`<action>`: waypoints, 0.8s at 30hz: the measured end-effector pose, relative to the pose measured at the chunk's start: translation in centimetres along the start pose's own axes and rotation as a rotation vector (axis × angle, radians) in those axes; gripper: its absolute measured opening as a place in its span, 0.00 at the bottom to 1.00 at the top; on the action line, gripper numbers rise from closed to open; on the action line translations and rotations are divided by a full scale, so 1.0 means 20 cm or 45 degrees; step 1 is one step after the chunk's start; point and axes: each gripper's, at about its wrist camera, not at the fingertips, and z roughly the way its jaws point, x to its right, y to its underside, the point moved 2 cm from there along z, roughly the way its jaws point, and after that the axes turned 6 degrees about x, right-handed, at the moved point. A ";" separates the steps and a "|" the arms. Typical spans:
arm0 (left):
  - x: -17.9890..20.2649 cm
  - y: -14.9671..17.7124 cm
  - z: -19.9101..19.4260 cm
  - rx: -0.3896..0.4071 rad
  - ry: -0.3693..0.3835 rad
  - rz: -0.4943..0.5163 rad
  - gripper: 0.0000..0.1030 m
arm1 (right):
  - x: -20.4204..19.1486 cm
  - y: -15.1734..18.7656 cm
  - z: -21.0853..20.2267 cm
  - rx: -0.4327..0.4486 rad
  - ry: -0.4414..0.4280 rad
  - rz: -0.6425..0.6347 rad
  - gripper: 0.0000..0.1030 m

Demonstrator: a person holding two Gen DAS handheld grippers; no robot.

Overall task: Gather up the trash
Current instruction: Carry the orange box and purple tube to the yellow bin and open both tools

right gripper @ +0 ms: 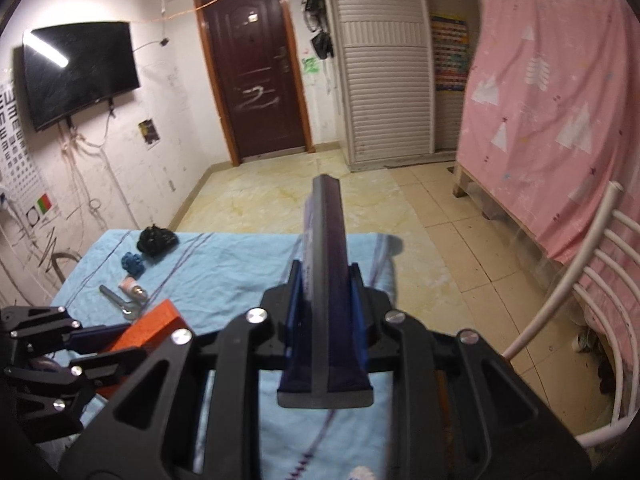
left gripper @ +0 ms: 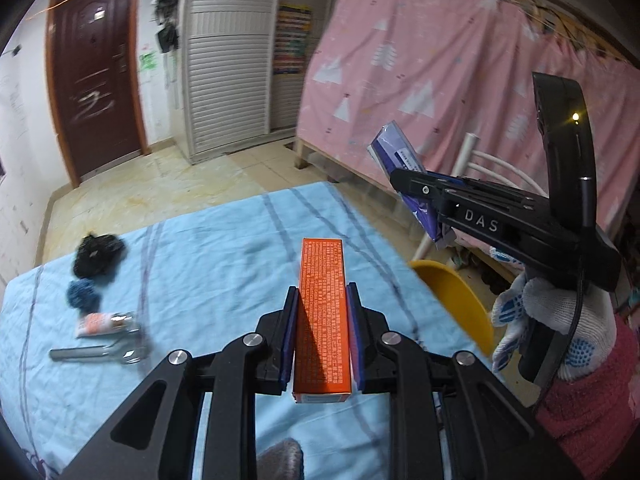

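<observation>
My left gripper [left gripper: 322,292] is shut on a long orange box [left gripper: 322,304] and holds it above the blue-covered table [left gripper: 208,256]. My right gripper [right gripper: 325,270] is shut on a flat purple box [right gripper: 325,248], seen edge-on; it also shows in the left wrist view [left gripper: 396,152], held up off the table's right edge. On the table's left lie a black crumpled bag [left gripper: 98,254], a blue crumpled wad [left gripper: 83,295], a small orange-and-white tube [left gripper: 106,322] and a grey metal tool [left gripper: 92,354].
A yellow bin [left gripper: 460,300] sits below the table's right edge, under the right gripper. A white metal chair [right gripper: 580,292] stands to the right. A pink-curtained bed frame [left gripper: 440,72] is behind it. Tiled floor and a brown door [right gripper: 256,76] lie beyond.
</observation>
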 end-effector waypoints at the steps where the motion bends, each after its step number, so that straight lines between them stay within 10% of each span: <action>1: 0.04 0.00 0.01 -0.001 0.020 0.013 0.13 | 0.04 0.02 -0.02 0.007 0.018 0.012 0.20; 24: 0.82 -0.07 0.41 -0.091 0.283 0.291 0.13 | 0.69 0.38 -0.28 0.021 0.263 0.293 0.22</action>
